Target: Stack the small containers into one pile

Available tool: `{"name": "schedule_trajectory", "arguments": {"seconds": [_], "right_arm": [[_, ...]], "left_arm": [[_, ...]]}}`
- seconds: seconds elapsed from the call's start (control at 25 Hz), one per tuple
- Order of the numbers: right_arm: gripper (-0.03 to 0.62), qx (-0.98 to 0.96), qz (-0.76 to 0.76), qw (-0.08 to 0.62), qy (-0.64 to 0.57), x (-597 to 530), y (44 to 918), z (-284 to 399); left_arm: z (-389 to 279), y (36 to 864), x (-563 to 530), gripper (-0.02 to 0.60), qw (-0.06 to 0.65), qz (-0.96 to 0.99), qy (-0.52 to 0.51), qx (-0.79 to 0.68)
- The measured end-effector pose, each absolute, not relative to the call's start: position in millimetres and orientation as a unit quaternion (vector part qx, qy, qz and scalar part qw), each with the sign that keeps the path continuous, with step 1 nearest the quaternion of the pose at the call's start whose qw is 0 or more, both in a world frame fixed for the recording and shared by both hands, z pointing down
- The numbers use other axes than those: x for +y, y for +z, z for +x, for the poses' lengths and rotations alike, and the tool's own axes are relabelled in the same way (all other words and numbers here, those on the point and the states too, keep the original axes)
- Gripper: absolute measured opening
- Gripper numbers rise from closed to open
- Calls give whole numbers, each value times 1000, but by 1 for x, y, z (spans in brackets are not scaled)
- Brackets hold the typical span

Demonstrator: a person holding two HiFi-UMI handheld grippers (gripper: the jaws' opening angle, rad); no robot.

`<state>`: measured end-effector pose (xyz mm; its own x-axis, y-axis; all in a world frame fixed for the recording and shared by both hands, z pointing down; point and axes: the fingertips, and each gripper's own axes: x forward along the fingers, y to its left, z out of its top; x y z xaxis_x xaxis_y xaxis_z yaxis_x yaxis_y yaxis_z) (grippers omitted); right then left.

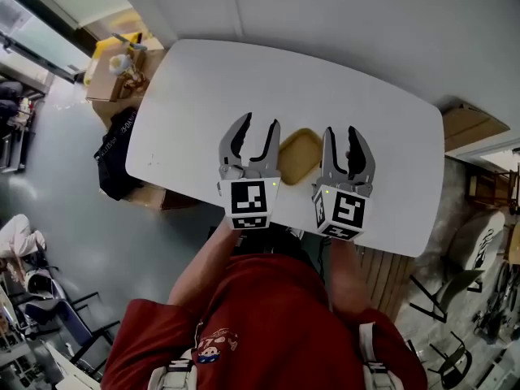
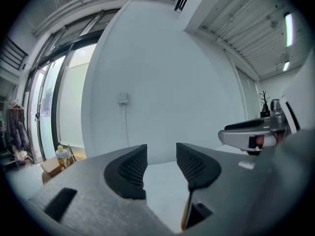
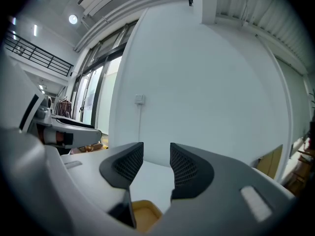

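one yellow container [image 1: 299,154] on one white table [image 1: 203,96]; left gripper [image 1: 258,130] and right gripper [image 1: 342,136] both open, empty

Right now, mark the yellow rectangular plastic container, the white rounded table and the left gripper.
yellow rectangular plastic container [image 1: 299,156]: head view, its inner floor.
white rounded table [image 1: 325,88]: head view, bare top.
left gripper [image 1: 261,121]: head view, midway between its fingertips.
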<state>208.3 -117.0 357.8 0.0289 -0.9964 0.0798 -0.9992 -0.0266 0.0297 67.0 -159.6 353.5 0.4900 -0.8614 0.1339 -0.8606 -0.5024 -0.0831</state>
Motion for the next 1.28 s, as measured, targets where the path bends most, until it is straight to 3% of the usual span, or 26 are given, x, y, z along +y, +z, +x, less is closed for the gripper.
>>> {"name": "schedule_trajectory", "arguments": {"seconds": [0.8, 1.28], "right_arm": [[172, -674, 736, 64, -21, -140, 327, 86], [168, -645, 762, 55, -31, -108, 311, 79]], "left_arm": [[-39, 325, -194, 180, 45, -883, -46, 464], [-47, 309, -176, 164, 63, -897, -33, 436]]}}
